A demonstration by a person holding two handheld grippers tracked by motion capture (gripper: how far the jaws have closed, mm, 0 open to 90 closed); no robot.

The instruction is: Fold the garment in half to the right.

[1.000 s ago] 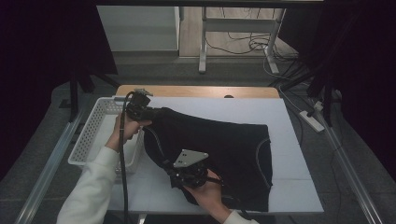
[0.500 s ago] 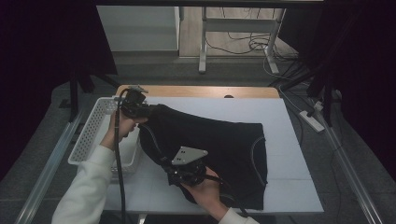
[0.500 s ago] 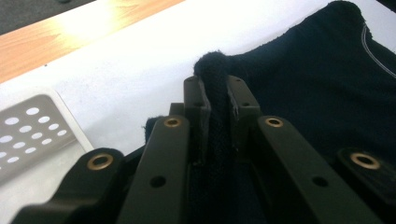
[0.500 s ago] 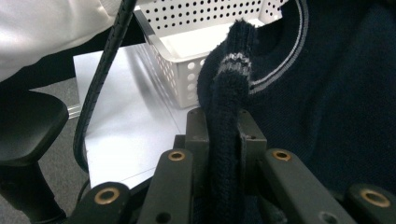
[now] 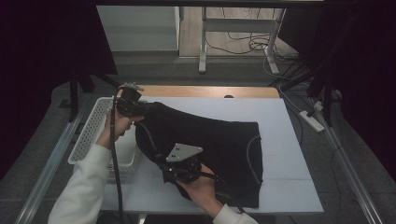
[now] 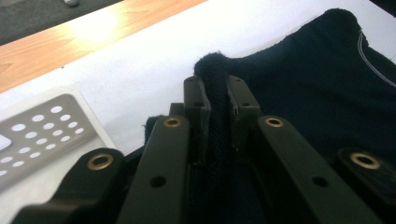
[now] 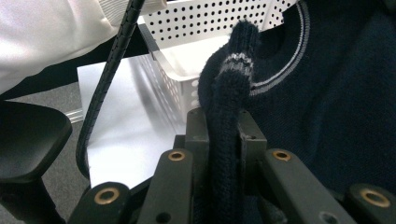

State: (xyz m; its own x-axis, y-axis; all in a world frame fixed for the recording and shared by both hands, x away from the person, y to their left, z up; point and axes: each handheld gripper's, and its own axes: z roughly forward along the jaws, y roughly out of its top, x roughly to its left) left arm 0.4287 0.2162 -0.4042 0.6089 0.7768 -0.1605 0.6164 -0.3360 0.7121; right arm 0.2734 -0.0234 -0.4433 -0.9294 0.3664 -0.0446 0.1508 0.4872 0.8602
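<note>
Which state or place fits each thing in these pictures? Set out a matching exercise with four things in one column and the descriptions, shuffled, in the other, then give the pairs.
Things:
1. left gripper
2. right gripper
3. white basket
4. wooden table edge

Descriptions:
A. at the far side of the white board
B. shut on the dark sweater at its far left corner
C. at the left end of the table
D. shut on the sweater's striped trim

Pairs: 1-B, 2-D, 3-C, 4-A
</note>
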